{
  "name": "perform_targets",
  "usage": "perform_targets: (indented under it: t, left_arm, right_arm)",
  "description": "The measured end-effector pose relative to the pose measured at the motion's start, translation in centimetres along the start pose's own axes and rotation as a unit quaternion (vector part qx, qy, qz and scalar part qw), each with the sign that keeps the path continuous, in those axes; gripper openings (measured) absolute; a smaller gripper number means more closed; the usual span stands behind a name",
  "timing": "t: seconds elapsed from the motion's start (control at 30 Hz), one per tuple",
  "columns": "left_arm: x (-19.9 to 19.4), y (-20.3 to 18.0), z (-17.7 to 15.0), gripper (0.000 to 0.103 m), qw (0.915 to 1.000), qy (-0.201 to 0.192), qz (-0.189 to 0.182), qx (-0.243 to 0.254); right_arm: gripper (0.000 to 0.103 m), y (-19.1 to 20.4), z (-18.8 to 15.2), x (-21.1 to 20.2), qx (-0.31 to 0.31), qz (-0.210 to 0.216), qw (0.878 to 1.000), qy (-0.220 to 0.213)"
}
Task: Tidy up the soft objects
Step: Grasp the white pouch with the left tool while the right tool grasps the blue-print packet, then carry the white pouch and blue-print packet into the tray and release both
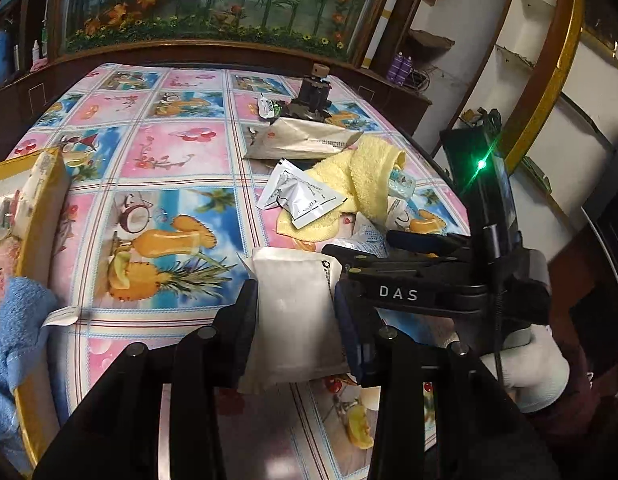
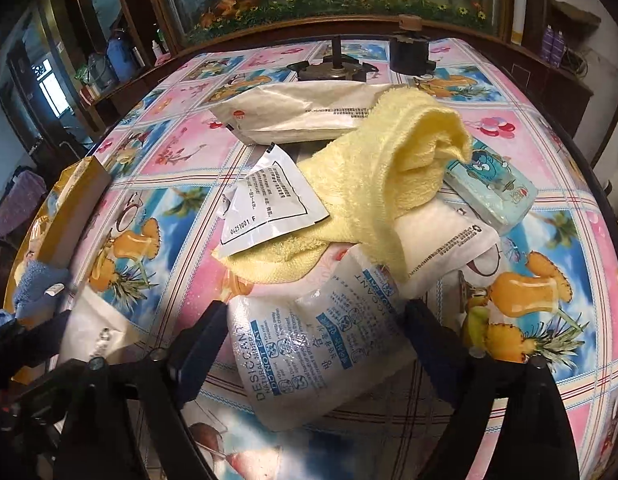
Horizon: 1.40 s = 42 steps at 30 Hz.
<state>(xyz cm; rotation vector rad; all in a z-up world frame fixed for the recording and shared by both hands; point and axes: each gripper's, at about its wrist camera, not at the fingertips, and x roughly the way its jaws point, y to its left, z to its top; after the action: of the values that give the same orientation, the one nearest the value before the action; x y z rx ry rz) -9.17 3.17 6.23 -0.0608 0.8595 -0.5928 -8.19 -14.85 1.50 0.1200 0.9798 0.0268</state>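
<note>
Left claw (image 1: 297, 316): closed on plain white soft pouch (image 1: 295, 312), pouch held upright, long axis along fingers, above worktop (image 1: 181, 160). Yellow-rimmed tray (image 1: 41, 216) with blue terry cloth (image 1: 17, 320) lies left of left claw, near; likely drop target.

Right claw (image 2: 313, 328): wide open, holds nothing, fingers straddle white desiccant sachet with blue print (image 2: 309, 344) lying flat on worktop. Sachet long axis roughly across claw.

Beyond: yellow terry towel (image 2: 373, 176) heaped over further packets.

Fluffy terry towel (image 2: 373, 168), glossy tablecloth (image 2: 169, 152)
</note>
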Motion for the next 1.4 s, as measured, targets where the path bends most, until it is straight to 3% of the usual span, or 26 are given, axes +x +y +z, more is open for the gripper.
perform_targets:
  t: [0.03,0.13,0.37,0.5,0.73,0.9,1.07,1.23,1.33,1.4]
  left_arm:
    - [-0.6,0.3,0.0,0.036,1.0000,-0.006,0.000,-0.006]
    - [-2.7,1.4,-0.1,0.036,0.9994,-0.025,-0.002,-0.025]
    - [-8.8,6.3,0.2,0.036,0.9929,-0.086,0.033,-0.075]
    - [-12.2,10.5,-0.3,0.036,0.9826,-0.118,0.097,-0.106]
    - [-12.7,16.9,-1.8,0.037,0.9625,-0.108,0.195,-0.155]
    - [-11.8,19.3,-3.1,0.043,0.9557,-0.085,0.209,-0.189]
    - [-11.5,19.4,-4.7,0.056,0.9604,-0.056,0.202,-0.183]
    - [-14.3,20.1,-5.8,0.074,0.9588,-0.080,0.175,-0.209]
    - [-15.8,20.6,-6.3,0.075,0.9564,-0.097,0.167,-0.219]
    - [-16.6,20.9,-6.6,0.075,0.9545,-0.108,0.166,-0.223]
  right_arm:
    - [0.058,0.0,-0.1,-0.2,-0.002,-0.001,1.000,-0.005]
    - [0.045,-0.2,-0.5,-0.9,0.000,0.021,1.000,-0.003]
    - [0.043,-0.2,-2.0,-3.9,0.010,0.066,0.998,-0.017]
    - [0.043,2.0,-1.4,-6.5,-0.014,0.102,0.994,-0.041]
    - [0.043,9.4,0.4,-8.6,-0.088,0.193,0.975,-0.062]
    - [0.043,15.8,2.2,-7.8,-0.137,0.243,0.959,-0.046]
    - [0.043,22.7,2.6,-6.5,-0.192,0.281,0.940,-0.028]
    - [0.044,28.8,1.7,-4.0,-0.233,0.304,0.924,0.006]
    - [0.055,31.5,1.0,-2.4,-0.249,0.320,0.914,0.025]
    - [0.056,32.6,0.6,-1.6,-0.251,0.334,0.907,0.040]
